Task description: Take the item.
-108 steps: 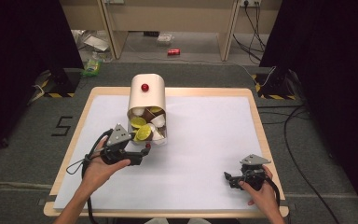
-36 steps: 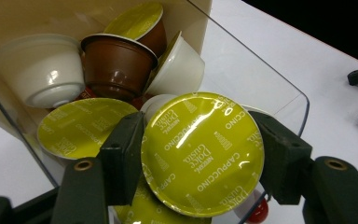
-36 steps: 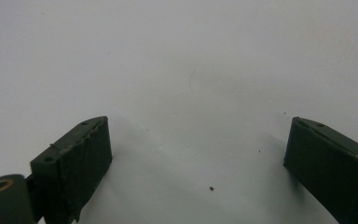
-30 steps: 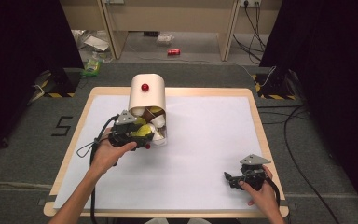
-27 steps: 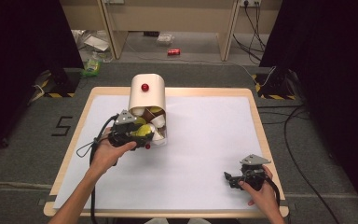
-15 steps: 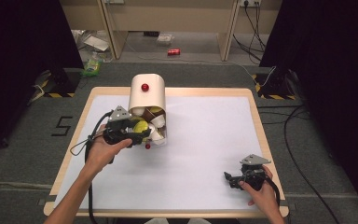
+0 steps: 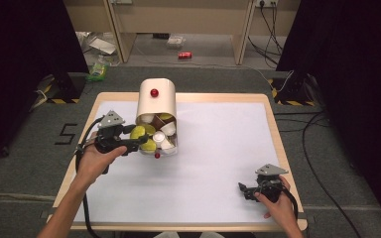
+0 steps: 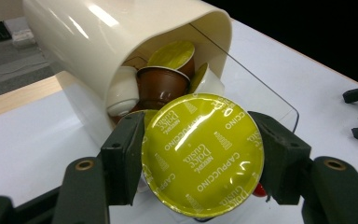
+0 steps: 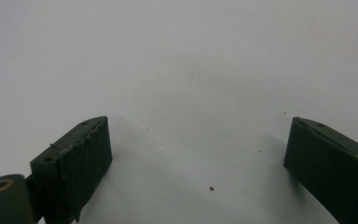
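A cream capsule dispenser [image 7: 157, 103] with a red knob lies on its side at the back middle of the table, its mouth toward me. Several capsules fill that mouth: yellow-green, brown [image 8: 161, 84] and white [image 8: 122, 93]. My left gripper [image 7: 141, 141] is at the mouth, shut on a yellow-green capsule [image 8: 203, 156] with a "Cappuccino" foil lid that faces the camera. A clear flap [image 8: 265, 100] juts out under the mouth. My right gripper [image 7: 245, 190] rests at the front right of the table, open, with bare white surface between its fingers [image 9: 79, 163].
The white table top [image 7: 218, 148] has a wooden rim. A small red knob [image 7: 157, 155] lies by the flap's front edge. Cables, a red can [image 7: 184, 55] and litter lie on the floor beyond the table.
My left gripper rose from in front of the dispenser to its mouth, then drew slightly left with the yellow-green capsule between its jaws. The right gripper has stayed put.
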The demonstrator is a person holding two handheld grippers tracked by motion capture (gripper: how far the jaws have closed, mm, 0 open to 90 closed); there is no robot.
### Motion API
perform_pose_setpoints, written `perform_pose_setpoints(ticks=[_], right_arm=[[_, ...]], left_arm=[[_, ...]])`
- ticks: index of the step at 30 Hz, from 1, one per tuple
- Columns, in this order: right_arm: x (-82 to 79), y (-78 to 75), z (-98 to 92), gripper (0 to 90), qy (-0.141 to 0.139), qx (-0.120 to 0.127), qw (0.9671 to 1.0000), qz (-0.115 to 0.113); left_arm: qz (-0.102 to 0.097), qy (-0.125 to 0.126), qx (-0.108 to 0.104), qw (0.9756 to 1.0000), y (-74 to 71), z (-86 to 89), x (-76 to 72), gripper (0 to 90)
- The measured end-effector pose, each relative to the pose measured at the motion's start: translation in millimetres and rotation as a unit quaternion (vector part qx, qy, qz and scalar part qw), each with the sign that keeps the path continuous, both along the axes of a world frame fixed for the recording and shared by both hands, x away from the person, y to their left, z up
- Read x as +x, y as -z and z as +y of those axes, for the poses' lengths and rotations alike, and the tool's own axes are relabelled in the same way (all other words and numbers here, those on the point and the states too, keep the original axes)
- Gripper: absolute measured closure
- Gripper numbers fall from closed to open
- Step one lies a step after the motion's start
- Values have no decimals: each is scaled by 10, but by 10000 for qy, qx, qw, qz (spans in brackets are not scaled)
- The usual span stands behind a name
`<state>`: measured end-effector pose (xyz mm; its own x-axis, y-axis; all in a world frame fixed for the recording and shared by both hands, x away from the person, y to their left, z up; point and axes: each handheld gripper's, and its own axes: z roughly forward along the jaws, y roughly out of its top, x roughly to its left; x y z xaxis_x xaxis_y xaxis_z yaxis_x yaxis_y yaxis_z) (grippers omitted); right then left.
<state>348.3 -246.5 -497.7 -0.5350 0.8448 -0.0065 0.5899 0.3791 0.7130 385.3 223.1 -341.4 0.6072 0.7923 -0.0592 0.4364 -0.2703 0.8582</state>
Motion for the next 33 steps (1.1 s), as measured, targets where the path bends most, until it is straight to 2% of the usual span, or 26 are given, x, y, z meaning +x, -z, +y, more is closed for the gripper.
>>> perform_pose_setpoints(ticks=[22,28,33], right_arm=[[1,0,-2,77,-8,-14,10000,-5],[0,0,0,77,-2,-1,10000,-3],[0,0,-1,77,-3,-7,10000,-1]], left_arm=[[-11,-354,-152,9993,64,427,-92,394],[4,-482,-95,9988,130,503,-93,394],[110,-600,-209,9979,260,614,-84,394]])
